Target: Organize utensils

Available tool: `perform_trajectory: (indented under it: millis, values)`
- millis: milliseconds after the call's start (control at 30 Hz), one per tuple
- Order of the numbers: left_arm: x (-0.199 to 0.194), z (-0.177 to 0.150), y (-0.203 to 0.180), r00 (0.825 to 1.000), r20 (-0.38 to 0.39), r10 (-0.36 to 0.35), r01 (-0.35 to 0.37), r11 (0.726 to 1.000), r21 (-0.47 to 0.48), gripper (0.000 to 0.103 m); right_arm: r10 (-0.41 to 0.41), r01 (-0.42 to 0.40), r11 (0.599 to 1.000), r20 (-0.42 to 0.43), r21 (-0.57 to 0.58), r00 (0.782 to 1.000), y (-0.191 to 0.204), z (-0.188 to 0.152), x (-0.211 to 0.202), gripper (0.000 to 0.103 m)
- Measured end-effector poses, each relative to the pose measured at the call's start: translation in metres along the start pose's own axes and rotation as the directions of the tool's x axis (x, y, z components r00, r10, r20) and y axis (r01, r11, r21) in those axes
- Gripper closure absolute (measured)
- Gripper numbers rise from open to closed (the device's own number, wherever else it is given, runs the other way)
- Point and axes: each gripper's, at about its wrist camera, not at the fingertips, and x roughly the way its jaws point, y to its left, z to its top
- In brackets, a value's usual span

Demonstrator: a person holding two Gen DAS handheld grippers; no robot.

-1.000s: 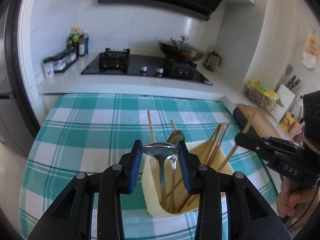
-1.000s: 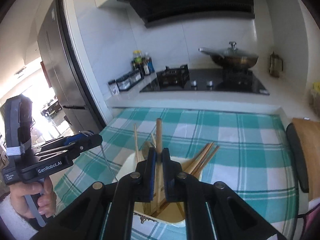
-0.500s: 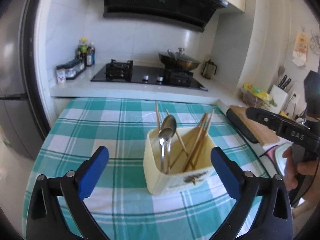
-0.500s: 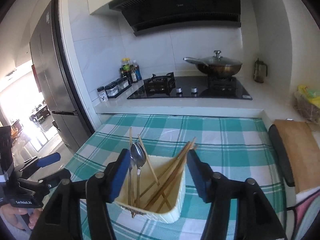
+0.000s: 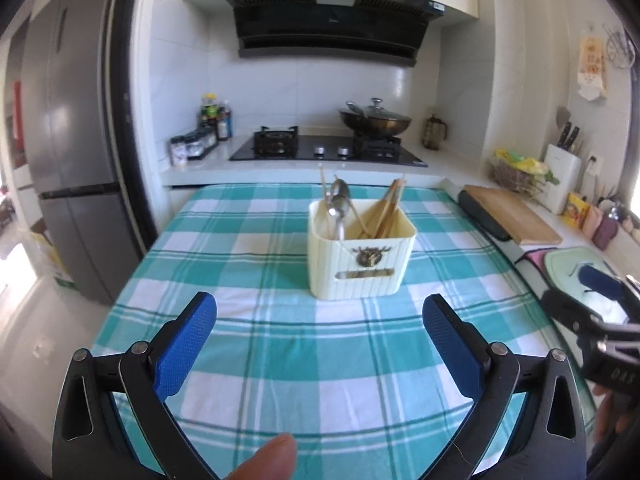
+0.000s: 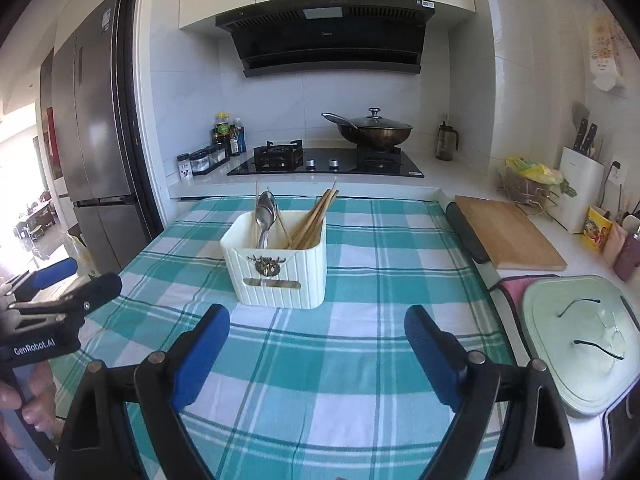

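We see L gripper (image 5: pixel 320 332) jaws wide apart, nothing betw them, over the teal-white plaid cloth (image 5: pixel 280 360). R gripper (image 6: pixel 316 344) jaws apart too, just been opening, empty. Cream ribbed utensil holder (image 5: pixel 360 256) stands upright on cloth at 12 o'clock of both grippers, clear of the pads. Inside it: metal spoons (image 5: pixel 339 204) on L side, bowls up; wooden chopsticks (image 5: pixel 386 212) leaning toward 1 o'clock on R side. Wooden cutting board (image 6: pixel 508 236) at 2 o'clock.

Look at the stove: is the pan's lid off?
No, the glass lid sits on the dark pan on the stove.
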Motion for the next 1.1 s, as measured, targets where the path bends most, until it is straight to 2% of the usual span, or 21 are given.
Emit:
perform_trajectory:
  millis: [133,433,633,1100]
  values:
    - [-0.014,0.002,0.0,0.997,-0.001,0.082,-0.082,0.997,-0.003,0.0,0.002,-0.002,1.0,-0.003,-0.02,1.0,0.01,-0.006,-0.016,0.012]
    - [-0.039,0.002,0.006,0.995,0.007,0.104,-0.104,0.995,-0.013,0.0,0.01,-0.007,0.998,0.05,-0.062,0.999,0.029,0.001,-0.038,0.012]
    - [-0.038,0.002,0.002,0.995,-0.022,0.097,-0.097,0.995,0.009,0.0,0.013,-0.007,0.997,0.072,-0.083,0.997,0.034,0.001,-0.048,0.012]
    - [-0.037,0.001,0.002,0.993,-0.02,0.117,-0.116,0.993,0.013,0.0,0.01,-0.004,0.997,0.077,-0.08,0.997,0.032,0.002,-0.048,0.012]
